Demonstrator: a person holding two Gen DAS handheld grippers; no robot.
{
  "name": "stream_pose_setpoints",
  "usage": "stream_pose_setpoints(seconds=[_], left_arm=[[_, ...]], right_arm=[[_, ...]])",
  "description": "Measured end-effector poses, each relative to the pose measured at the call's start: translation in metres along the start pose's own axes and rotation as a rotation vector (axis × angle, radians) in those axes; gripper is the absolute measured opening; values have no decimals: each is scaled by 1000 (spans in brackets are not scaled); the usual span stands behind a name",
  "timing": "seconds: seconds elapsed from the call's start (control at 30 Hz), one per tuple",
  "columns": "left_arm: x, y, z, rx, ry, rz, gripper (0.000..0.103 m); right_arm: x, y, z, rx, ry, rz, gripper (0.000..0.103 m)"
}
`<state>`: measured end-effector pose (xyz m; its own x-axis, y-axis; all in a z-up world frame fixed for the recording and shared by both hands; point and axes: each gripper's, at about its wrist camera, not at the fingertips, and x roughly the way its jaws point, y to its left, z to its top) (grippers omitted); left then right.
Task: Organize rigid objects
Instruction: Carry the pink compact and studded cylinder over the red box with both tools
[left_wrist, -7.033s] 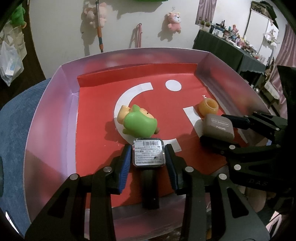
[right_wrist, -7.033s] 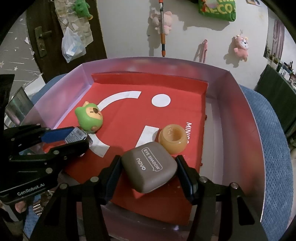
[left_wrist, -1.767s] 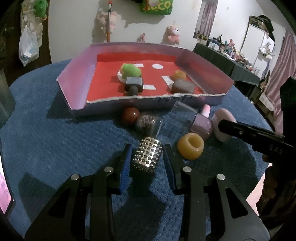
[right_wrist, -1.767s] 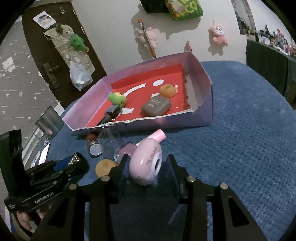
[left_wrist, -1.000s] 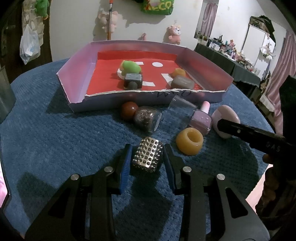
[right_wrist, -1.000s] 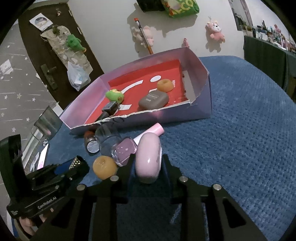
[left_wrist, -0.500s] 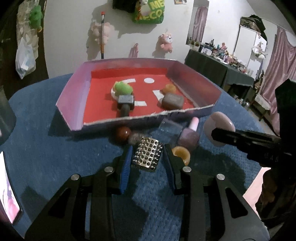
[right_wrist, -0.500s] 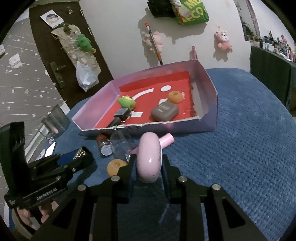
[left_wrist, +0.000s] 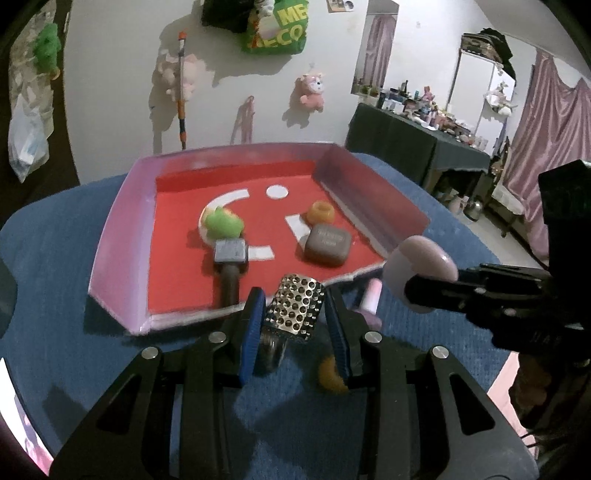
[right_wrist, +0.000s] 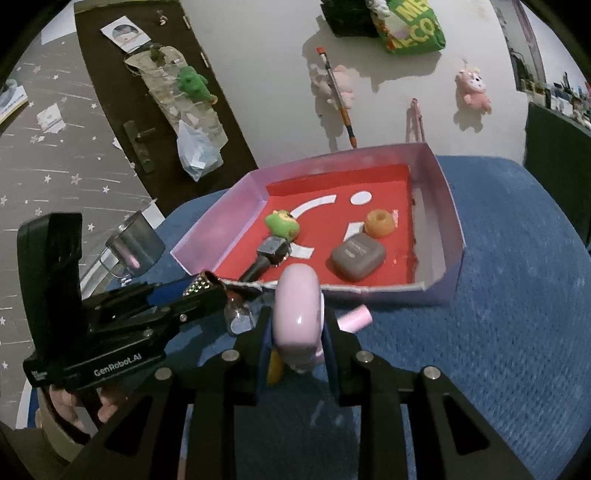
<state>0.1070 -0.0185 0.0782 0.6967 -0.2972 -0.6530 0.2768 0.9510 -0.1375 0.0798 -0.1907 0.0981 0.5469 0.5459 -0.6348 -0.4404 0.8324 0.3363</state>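
My left gripper (left_wrist: 295, 314) is shut on a perforated silver block (left_wrist: 295, 312) and holds it above the blue cloth, just short of the near wall of the pink tray (left_wrist: 122, 225). My right gripper (right_wrist: 297, 332) is shut on a pink oval case (right_wrist: 299, 314), lifted near the tray's front; the case also shows in the left wrist view (left_wrist: 421, 264). In the tray (right_wrist: 448, 206) lie a green toy (left_wrist: 223, 223), a grey watch (left_wrist: 231, 258), an orange ring (left_wrist: 321, 211) and a brown eyeshadow case (left_wrist: 328, 242).
On the blue cloth in front of the tray lie a pink-capped nail polish bottle (right_wrist: 354, 317), a second orange ring (left_wrist: 330, 374) and a small glass jar (right_wrist: 240, 314). A metal cup (right_wrist: 135, 245) stands left of the tray. A dark side table (left_wrist: 417, 147) stands at the far right.
Both grippers have risen and moved toward the tray with their objects. The loose items on the cloth are now partly hidden under the fingers.
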Motion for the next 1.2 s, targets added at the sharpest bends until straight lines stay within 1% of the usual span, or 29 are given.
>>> stream_pose_setpoints(seconds=[0.1, 0.33, 0.57, 0.63, 0.83, 0.9, 1.2], left_arm=[[8, 0, 14, 12, 10, -14, 32], [38, 10, 29, -2, 76, -40, 32], [68, 23, 30, -30, 156, -56, 32], [75, 25, 28, -41, 175, -66, 32], [90, 29, 24, -40, 223, -59, 32], [92, 31, 24, -45, 223, -70, 32], [93, 38, 28, -48, 212, -40, 32]], right_arm=[[6, -1, 10, -14, 14, 9, 27], [26, -9, 33, -53, 46, -26, 27], [52, -19, 45, -71, 115, -39, 27], [61, -21, 47, -67, 140, -31, 27], [78, -24, 49, -60, 193, -8, 27], [84, -24, 50, -59, 208, -4, 27], [105, -26, 49, -51, 256, 14, 27]])
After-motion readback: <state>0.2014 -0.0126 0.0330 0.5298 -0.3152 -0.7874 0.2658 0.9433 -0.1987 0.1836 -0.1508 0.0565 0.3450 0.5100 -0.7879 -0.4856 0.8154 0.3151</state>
